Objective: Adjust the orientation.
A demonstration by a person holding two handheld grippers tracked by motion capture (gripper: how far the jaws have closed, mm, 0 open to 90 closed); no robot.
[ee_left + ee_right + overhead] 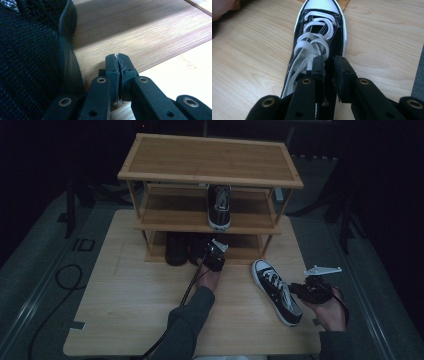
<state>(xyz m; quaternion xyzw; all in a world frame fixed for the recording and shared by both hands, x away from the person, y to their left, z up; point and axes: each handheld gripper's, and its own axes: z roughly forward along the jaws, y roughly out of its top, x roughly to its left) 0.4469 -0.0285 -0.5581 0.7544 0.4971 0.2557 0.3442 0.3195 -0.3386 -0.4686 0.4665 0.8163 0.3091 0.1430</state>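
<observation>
A black high-top sneaker with white laces and toe cap (276, 290) (319, 25) lies on the table at the right, toe pointing away. My right gripper (296, 290) (329, 60) hovers at its ankle end, jaws a narrow gap apart over the shoe's collar, pads not pressing on it. My left gripper (212, 255) (118, 58) reaches into the bottom shelf (140, 32) of a wooden shoe rack (210, 157), shut with nothing between its jaws. It sits just right of a black knit shoe (30, 62) (176, 247) on that shelf.
A matching sneaker (219, 206) stands on the rack's middle shelf, toe toward me. The rack's top shelf is bare. The light wooden table (130, 305) has free room at the left and front. Cables trail off the table's left and front edges.
</observation>
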